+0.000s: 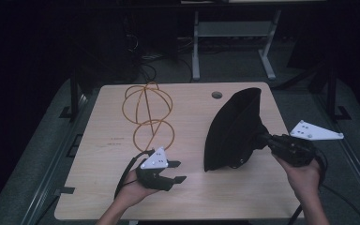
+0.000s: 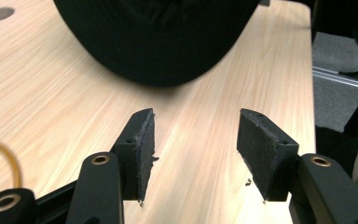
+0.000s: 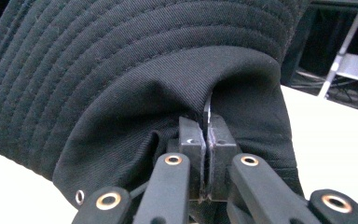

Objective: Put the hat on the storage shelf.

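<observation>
while my right gripper (image 3: 207, 140) is pressed together on a fold of the black hat (image 1: 234, 129), holding it tilted up on its brim edge right of centre in the high view, my left gripper (image 1: 177, 171) sits spread and holding nothing at lower centre; the hat lies to that gripper's right, just beside it, so i judge the left hand nearer its free brim; one hat, one orange wire frame (image 1: 148, 115) at upper left, two grippers.

Black bucket hat (image 1: 232, 129), tilted, brim touching table
</observation>
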Motion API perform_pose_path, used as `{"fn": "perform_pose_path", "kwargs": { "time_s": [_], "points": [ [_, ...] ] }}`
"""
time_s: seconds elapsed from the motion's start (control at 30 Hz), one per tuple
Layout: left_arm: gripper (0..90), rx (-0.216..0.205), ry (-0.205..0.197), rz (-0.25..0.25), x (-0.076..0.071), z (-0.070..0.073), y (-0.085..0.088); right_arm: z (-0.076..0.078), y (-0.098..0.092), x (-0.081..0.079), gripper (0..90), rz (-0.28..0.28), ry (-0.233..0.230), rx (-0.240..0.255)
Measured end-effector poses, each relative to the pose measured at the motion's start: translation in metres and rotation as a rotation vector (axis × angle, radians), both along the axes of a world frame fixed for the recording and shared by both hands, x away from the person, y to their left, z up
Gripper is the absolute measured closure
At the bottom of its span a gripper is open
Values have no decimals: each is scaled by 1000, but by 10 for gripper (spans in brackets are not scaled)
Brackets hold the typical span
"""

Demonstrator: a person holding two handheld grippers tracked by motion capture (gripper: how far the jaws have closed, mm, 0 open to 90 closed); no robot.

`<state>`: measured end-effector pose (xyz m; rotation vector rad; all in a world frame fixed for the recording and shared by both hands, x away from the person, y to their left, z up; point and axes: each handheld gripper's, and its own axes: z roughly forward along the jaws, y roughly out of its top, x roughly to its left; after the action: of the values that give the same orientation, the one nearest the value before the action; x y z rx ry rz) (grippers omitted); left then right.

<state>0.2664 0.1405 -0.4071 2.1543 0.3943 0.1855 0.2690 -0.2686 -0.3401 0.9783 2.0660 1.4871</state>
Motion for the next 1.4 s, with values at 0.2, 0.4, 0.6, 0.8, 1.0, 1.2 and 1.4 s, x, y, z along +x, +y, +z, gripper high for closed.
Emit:
{"fn": "perform_pose_path", "kwargs": {
  "time_s": [0.2, 0.4, 0.6, 0.8, 1.0, 1.2, 1.4],
  "points": [
    [439, 10, -7, 28, 0, -4, 18, 20, 9, 9, 875, 27, -13, 24],
    [425, 3, -9, 55, -1, -8, 30, 41, 20, 22, 875, 51, -28, 58],
    [421, 10, -10, 60, -1, -15, 33, 57, 31, 34, 874, 70, -33, 65],
    [414, 14, -18, 71, -1, -18, 37, 69, 41, 46, 874, 85, -36, 72],
    [403, 12, -14, 81, 0, -19, 40, 78, 52, 55, 874, 101, -39, 76],
    [405, 21, -27, 75, 2, -20, 41, 89, 65, 62, 874, 115, -46, 77],
    [404, 20, -23, 78, 4, -20, 41, 98, 80, 70, 874, 138, -53, 76]
  ]
}}
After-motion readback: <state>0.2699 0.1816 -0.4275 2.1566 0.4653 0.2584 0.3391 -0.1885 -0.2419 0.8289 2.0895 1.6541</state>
